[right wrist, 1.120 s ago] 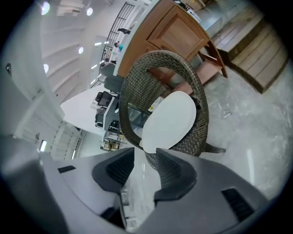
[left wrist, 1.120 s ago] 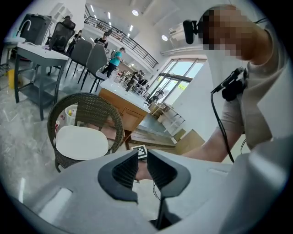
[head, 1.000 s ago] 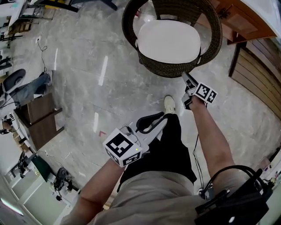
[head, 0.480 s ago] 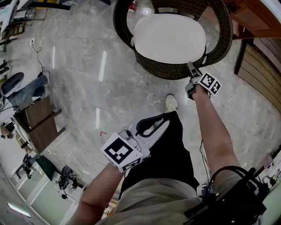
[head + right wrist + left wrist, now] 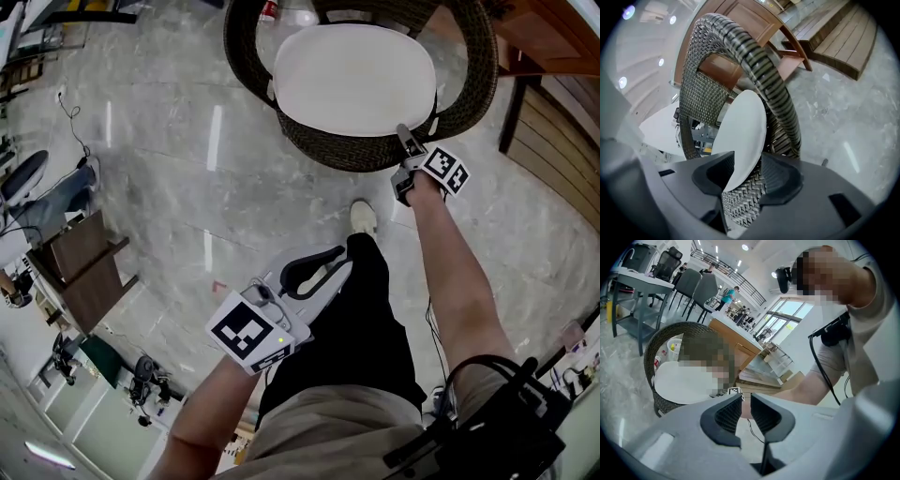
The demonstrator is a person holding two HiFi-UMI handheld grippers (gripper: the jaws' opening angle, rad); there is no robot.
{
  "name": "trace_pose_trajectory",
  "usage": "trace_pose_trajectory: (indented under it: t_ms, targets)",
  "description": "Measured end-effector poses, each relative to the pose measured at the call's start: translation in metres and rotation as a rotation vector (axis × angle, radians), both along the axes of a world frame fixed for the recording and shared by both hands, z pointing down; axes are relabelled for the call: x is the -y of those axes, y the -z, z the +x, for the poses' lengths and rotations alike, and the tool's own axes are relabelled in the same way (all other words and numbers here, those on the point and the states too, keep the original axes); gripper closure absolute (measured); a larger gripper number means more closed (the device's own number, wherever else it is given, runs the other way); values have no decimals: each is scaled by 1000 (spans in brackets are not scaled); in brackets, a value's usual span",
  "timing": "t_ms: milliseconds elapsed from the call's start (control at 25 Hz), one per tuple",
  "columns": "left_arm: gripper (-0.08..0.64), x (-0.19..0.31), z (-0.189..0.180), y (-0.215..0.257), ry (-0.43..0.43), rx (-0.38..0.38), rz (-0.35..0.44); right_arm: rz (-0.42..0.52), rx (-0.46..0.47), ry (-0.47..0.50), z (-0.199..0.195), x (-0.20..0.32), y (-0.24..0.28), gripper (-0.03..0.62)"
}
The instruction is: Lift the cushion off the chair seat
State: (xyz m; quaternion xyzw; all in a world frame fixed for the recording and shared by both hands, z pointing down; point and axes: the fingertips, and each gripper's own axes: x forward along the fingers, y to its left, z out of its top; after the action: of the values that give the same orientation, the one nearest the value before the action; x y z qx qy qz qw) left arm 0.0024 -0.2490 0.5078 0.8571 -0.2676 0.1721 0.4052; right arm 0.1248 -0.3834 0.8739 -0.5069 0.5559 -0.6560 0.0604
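Note:
A white oval cushion (image 5: 356, 80) lies on the seat of a dark wicker tub chair (image 5: 375, 150) at the top of the head view. My right gripper (image 5: 405, 141) is at the chair's front right rim. In the right gripper view its jaws (image 5: 747, 173) are opening, with the cushion's edge (image 5: 743, 136) and the woven rim (image 5: 759, 61) between them. My left gripper (image 5: 328, 262) hangs low beside the person's thigh, far from the chair. Its pads (image 5: 746, 401) stand a narrow gap apart with nothing between them. The cushion (image 5: 679, 383) shows ahead of it.
The person's shoe (image 5: 364, 218) stands on the marble floor just in front of the chair. A wooden counter (image 5: 553, 37) and wooden steps (image 5: 562, 141) lie to the right. A brown cabinet (image 5: 84, 262) and an office chair (image 5: 23, 173) are at the left.
My right gripper has moved forward and down to the chair's front rim and over the cushion's edge. My left gripper has sunk a little beside the thigh.

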Motion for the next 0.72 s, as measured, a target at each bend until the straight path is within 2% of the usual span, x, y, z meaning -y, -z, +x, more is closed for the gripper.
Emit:
trace_pose_trajectory:
  t_ms: [320, 520, 720]
  targets:
    - [517, 3, 1, -7, 10, -18, -5, 6, 107, -137, -4, 23, -1, 414]
    - [518, -1, -2, -7, 21, -30, -7, 24, 146, -141, -9, 33, -2, 436]
    - [517, -1, -8, -14, 38, -30, -15, 16, 192, -150, -13, 43, -9, 492]
